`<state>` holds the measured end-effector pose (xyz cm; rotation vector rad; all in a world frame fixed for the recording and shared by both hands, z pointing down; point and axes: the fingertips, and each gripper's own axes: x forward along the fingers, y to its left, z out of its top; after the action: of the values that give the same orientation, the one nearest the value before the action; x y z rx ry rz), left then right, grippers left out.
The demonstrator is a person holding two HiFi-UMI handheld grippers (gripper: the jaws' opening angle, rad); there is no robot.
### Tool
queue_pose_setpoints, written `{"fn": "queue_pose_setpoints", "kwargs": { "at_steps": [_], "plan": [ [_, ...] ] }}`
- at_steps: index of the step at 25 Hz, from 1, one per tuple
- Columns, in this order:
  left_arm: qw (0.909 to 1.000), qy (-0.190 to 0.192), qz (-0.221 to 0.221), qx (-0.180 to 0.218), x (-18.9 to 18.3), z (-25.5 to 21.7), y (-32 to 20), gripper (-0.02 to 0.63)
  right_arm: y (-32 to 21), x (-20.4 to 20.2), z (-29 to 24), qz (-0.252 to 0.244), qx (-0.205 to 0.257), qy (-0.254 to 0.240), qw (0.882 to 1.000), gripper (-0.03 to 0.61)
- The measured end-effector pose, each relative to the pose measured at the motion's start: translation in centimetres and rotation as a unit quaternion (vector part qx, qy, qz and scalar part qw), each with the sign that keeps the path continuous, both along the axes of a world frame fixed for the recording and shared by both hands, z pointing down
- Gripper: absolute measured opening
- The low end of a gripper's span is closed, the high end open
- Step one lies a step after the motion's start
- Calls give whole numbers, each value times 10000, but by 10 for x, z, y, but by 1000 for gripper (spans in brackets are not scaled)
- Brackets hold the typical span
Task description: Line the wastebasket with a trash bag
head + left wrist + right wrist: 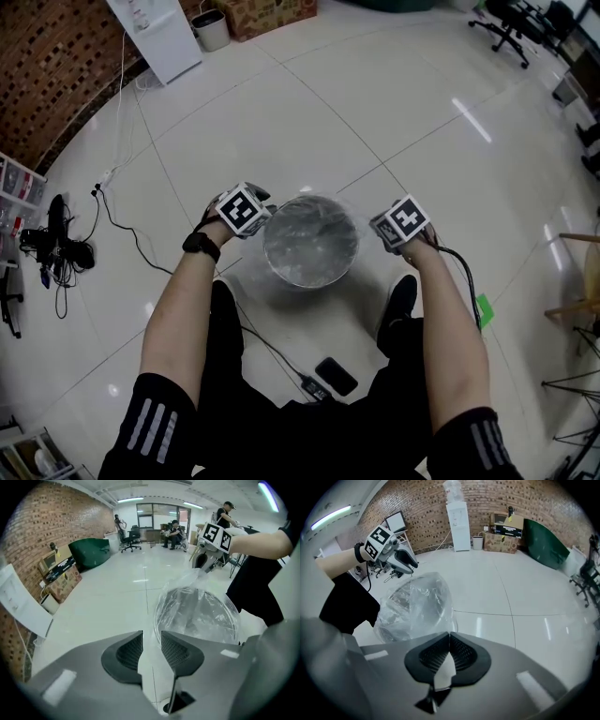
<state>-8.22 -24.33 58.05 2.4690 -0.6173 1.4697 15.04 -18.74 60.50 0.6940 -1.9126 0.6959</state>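
Pointing steeply down, right gripper (449, 633) pinches trash bag (417, 603).

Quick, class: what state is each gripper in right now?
Left gripper: jaws open, empty.
Right gripper: jaws closed on edge of trash bag.

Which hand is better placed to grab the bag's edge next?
Probably the left gripper: its fingers stand apart and empty beside the clear plastic trash bag over the round wastebasket. The right gripper has its fingers shut, seemingly pinching the bag.
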Motion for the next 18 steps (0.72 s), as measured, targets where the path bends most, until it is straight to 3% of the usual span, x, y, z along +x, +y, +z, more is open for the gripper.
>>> {"fn": "queue_pose_setpoints", "kwargs": {
  "at_steps": [4,8,15,18],
  "plan": [
    [9991,202,-301,-241,0,20,-2,81,-10,2,13,158,196,-135,9996,8],
    [9979,252,-365,-473,1,35,2,-6,-26,3,25,373,402,-97,9984,8],
    [9975,62,-674,-196,-9,45,-17,-6,-33,13,65,660,297,134,9973,8],
    [9966,14,-775,-267,-11,59,-19,-6,-27,14,81,705,131,117,9974,8]
  ]
}}
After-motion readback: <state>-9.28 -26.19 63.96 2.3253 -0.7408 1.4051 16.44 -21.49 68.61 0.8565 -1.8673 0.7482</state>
